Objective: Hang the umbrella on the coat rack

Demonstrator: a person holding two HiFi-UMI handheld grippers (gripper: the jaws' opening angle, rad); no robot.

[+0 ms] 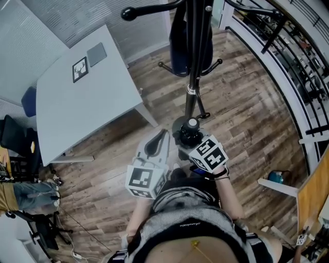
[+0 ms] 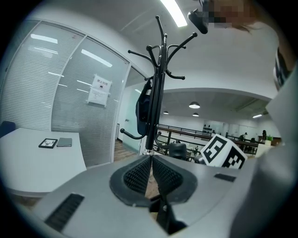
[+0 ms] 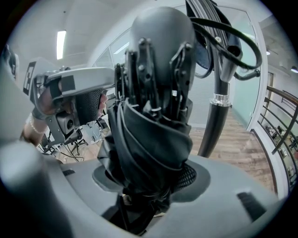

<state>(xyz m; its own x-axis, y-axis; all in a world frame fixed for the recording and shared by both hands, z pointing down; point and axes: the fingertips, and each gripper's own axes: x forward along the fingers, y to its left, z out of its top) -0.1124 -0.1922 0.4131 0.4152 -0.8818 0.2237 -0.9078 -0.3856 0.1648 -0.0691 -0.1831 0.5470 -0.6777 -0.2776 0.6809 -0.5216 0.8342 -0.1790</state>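
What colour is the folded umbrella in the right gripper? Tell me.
Black. The umbrella shows clearest in the right gripper view.

This is an office. Glass partition walls lined with blinds stand on the far left, one with a paper notice stuck to it. A white table sits near them, bearing a framed picture and a grey notebook, with a blue chair at its left. A strip light crosses the ceiling, the floor is wood plank, and a coat rack stands before a railing.
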